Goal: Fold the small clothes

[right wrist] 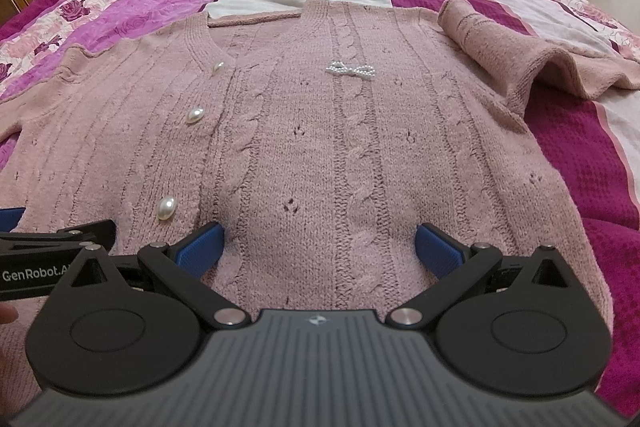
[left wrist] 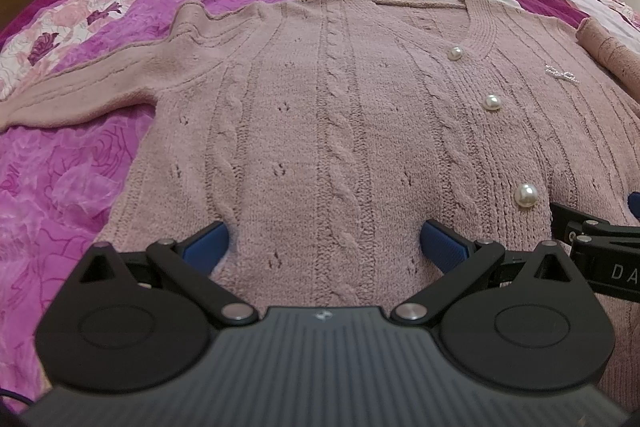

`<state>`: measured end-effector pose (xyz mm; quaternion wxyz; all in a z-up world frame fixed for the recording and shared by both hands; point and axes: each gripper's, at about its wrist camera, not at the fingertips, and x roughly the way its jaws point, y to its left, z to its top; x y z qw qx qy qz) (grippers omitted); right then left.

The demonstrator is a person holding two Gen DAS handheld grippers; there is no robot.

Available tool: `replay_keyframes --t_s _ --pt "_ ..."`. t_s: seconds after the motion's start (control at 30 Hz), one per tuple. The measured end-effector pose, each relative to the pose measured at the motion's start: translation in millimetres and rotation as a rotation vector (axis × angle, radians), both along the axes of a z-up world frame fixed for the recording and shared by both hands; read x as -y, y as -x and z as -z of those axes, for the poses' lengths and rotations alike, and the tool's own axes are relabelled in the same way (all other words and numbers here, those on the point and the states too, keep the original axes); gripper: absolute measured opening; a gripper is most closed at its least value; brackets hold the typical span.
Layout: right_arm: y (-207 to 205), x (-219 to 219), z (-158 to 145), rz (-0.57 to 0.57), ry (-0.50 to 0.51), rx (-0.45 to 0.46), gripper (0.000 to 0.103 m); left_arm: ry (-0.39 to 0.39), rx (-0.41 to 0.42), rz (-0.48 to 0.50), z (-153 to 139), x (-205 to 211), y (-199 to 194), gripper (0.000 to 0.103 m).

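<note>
Bed (left wrist: 68, 163): striped and rose-print cover in magenta, pink and white; it carries everything here.
Left sleeve (left wrist: 80, 95): stretched out flat to the side, lying on the cover, not yet folded in.
Left hand-held gripper (left wrist: 324, 241): jaws spread wide, blue pads (left wrist: 206, 241) well apart, nothing between them; sits low over the hem end of the left front panel, close to the knit; actual contact can't be told.
Cardigan (right wrist: 320, 147): dusty-pink cable-knit, laid front-up and mostly flat, neckline pointing away, hem nearest the cameras.
Pearl buttons (left wrist: 526, 195): three visible down the placket, which reads as buttoned shut.
Bead bow (right wrist: 350, 70): small trim on the chest, right of the placket.
Right hand-held gripper (right wrist: 320, 241): also gaping open and empty, over the hem end of the right front panel, just beside the left one.
Right sleeve (right wrist: 500, 55): doubled back on itself near the shoulder, bunched and loose, cuff end resting by the upper chest; not a clean fold.
Progress, my reading: early. Garment spread out and the right sleeve roughly turned in; the body shows no fold.
Left to do: bring the left sleeve across, tidy the right sleeve, then fold the body hem-to-neck.
Next step, likely: both tools are placed to pinch the hem.
</note>
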<state>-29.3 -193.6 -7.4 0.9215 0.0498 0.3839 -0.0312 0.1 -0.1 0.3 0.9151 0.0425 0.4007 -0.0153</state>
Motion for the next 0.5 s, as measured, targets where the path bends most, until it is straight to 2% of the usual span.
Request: replay_keyframes --t_s 0.5 --pt "0.5 0.4 0.1 -0.004 -0.010 0.006 0.103 -0.001 0.000 0.001 -0.2 -0.1 -0.1 0.103"
